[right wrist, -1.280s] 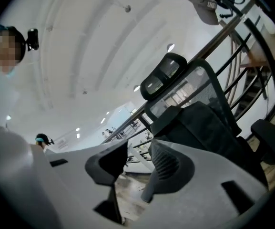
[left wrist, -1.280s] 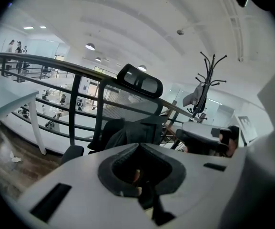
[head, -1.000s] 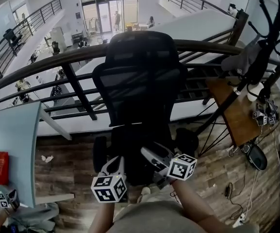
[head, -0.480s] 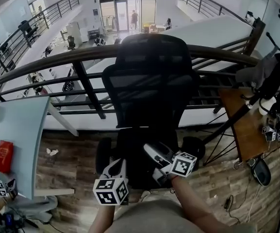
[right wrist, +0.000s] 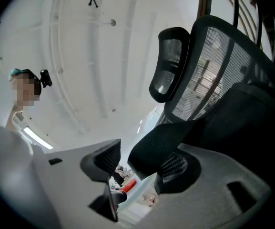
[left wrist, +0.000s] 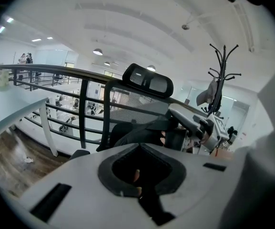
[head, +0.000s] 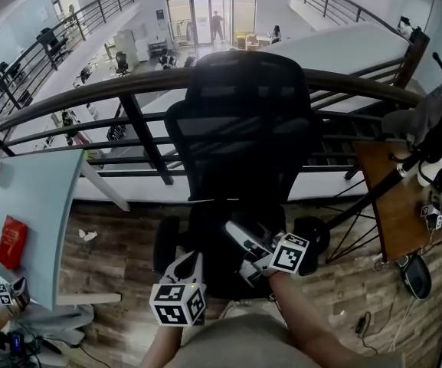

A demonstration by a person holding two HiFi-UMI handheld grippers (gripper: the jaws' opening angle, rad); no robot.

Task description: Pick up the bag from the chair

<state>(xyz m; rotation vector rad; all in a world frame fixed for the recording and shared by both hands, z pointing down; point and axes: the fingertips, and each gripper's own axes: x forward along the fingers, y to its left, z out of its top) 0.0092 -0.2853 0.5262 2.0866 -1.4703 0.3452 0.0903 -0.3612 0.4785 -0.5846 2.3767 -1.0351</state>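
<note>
The black bag (left wrist: 133,134) lies on the chair (head: 243,113) seat, at twelve o'clock from the left gripper (left wrist: 139,149), which is clenched and empty. The bag's strap (right wrist: 151,147) sits unpinched between the right gripper's (right wrist: 139,163) parted jaws, which have just been closing.

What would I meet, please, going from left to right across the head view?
Red packet → crumpled paper → black office chair → wooden side table
</note>
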